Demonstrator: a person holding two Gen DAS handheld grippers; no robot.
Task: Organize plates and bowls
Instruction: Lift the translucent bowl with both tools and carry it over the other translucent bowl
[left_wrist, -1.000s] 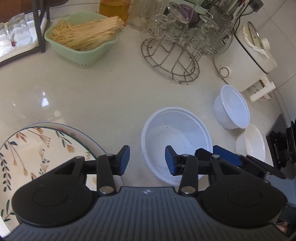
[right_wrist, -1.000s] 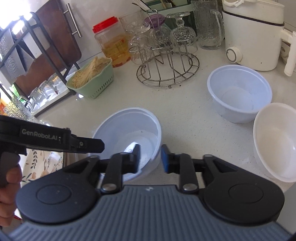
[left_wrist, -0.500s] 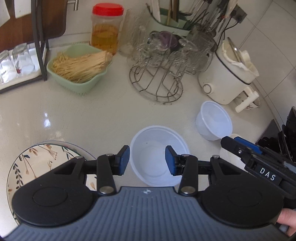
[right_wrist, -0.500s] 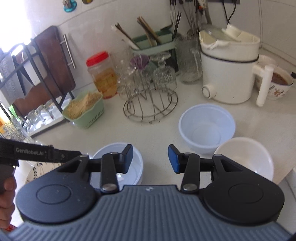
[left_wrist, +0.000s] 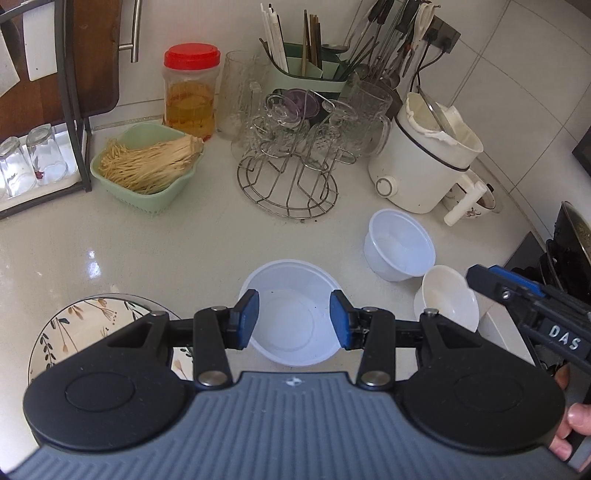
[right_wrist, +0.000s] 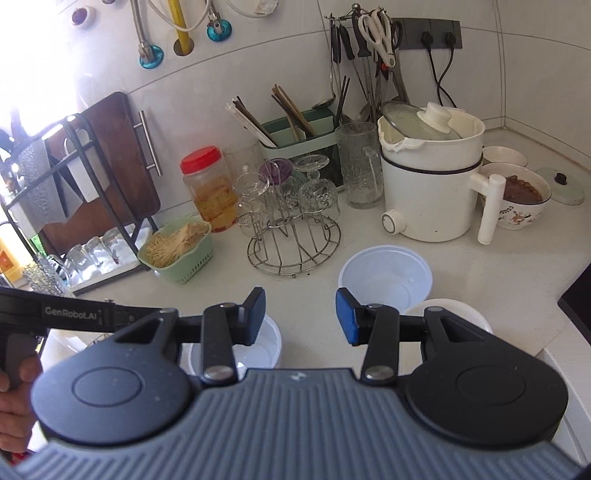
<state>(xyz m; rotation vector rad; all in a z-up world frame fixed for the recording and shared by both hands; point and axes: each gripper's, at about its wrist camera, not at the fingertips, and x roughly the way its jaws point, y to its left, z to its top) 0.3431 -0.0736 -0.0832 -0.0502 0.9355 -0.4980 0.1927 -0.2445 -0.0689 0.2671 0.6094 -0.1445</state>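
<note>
A clear plastic bowl (left_wrist: 291, 314) sits on the counter below my open, empty left gripper (left_wrist: 293, 319). A second plastic bowl (left_wrist: 399, 243) stands to its right, with a white bowl (left_wrist: 448, 299) in front of that. A floral plate (left_wrist: 92, 325) lies at the left. In the right wrist view my right gripper (right_wrist: 301, 315) is open and empty, raised above the counter; the near plastic bowl (right_wrist: 264, 343) shows below its left finger, the second bowl (right_wrist: 384, 277) ahead, the white bowl (right_wrist: 465, 314) partly hidden behind the right finger.
A wire glass rack (left_wrist: 291, 166), a green basket of noodles (left_wrist: 147, 166), a red-lidded jar (left_wrist: 190, 92), a utensil holder (left_wrist: 306, 70) and a white electric pot (left_wrist: 424, 166) line the back. A dish rack with glasses (left_wrist: 29, 162) stands left. A stove edge (left_wrist: 561, 251) is right.
Both grippers have lifted up and back from the counter. The right gripper has opened wide and let go of the near plastic bowl, which stays on the counter.
</note>
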